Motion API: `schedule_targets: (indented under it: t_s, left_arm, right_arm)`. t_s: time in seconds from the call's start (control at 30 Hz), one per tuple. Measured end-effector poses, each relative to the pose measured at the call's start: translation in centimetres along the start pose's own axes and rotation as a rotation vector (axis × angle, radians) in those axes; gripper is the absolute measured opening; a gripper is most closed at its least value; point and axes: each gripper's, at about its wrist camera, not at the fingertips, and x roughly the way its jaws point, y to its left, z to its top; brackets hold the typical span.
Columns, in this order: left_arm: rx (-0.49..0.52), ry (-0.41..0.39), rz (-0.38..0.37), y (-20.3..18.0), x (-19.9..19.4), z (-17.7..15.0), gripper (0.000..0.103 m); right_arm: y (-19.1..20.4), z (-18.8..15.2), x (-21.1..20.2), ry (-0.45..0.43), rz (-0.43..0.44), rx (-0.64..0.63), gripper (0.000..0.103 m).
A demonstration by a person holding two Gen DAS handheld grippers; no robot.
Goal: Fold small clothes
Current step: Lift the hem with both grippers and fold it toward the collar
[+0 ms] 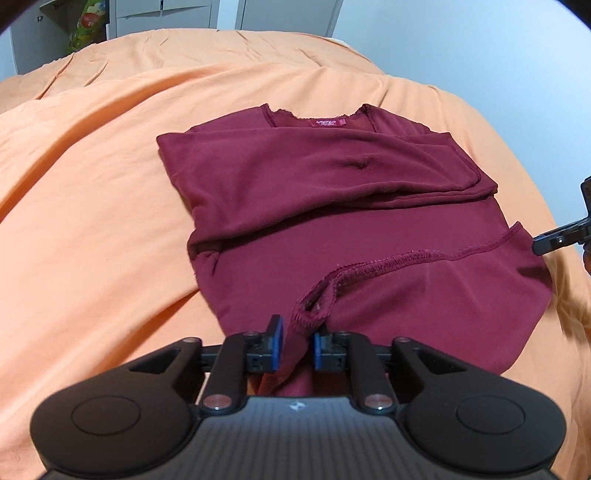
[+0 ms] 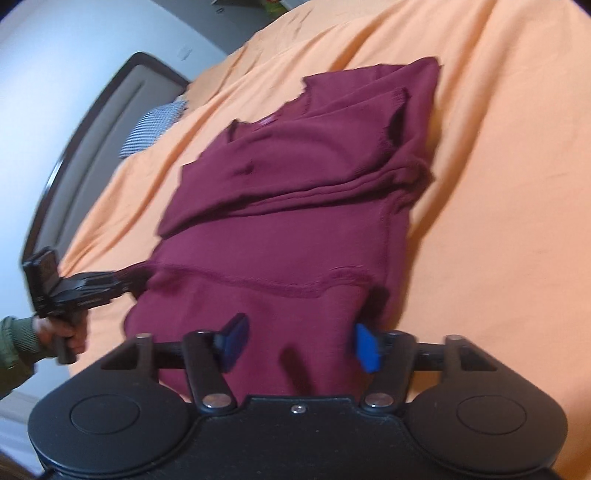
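Observation:
A maroon shirt [image 1: 332, 206] lies on the orange bedsheet [image 1: 92, 184], neckline far, sleeves folded across the chest. Its stitched bottom hem [image 1: 388, 260] is turned up toward the middle. My left gripper [image 1: 297, 343] sits low at the shirt's near corner. A bunched fold of hem runs between its blue pads [image 1: 277, 341], which stand slightly apart and do not pinch it. My right gripper [image 2: 301, 343] hovers wide open over the shirt's [image 2: 295, 192] near edge, with cloth below it and nothing gripped. One of its fingers [image 1: 550, 242] shows at the shirt's right corner.
A person's hand [image 2: 62, 332] in a green sleeve holds the left gripper's body [image 2: 85, 291] at the shirt's left corner. A dark headboard [image 2: 74, 155] and a checked pillow [image 2: 155, 125] lie beyond it. White cupboards [image 1: 155, 14] stand past the bed.

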Motion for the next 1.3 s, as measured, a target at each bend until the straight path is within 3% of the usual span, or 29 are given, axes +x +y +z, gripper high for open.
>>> schedule_targets:
  t_s: [0.2,0.27,0.33,0.37,0.6,0.8,1.07,1.3]
  left_arm:
    - [-0.037,0.010,-0.019,1.1,0.4,0.0,0.021]
    - [-0.049,0.014,-0.026,1.3,0.7,0.1,0.021]
    - [-0.060,0.017,-0.033,1.5,0.8,0.2,0.021]
    - [-0.063,0.016,-0.038,1.5,0.9,0.3,0.021]
    - [-0.065,0.015,-0.030,1.2,1.4,0.9,0.021]
    - [-0.066,0.033,-0.012,0.7,1.3,1.3,0.013]
    - [-0.096,-0.003,-0.001,0.1,0.2,1.4,0.009]
    - [-0.101,-0.031,0.001,0.5,-0.6,2.1,0.007]
  right_arm:
    - [-1.0,1.3,0.2,0.016,0.047,0.015,0.064]
    - [-1.6,1.4,0.5,0.031,0.014,0.017,0.055]
    - [-1.4,1.3,0.7,0.050,-0.032,-0.018,0.017]
    - [-1.2,1.2,0.7,0.059,-0.049,-0.037,0.011]
    - [-0.3,-0.1,0.2,0.061,-0.035,-0.049,0.017]
    - [1.0,-0.6,-0.6,0.003,-0.090,-0.088,0.008]
    - [3.2,-0.7,-3.4,-0.111,-0.090,-0.109,0.007]
    - [4.2,0.2,-4.2,-0.143,-0.095,-0.126,0.007]
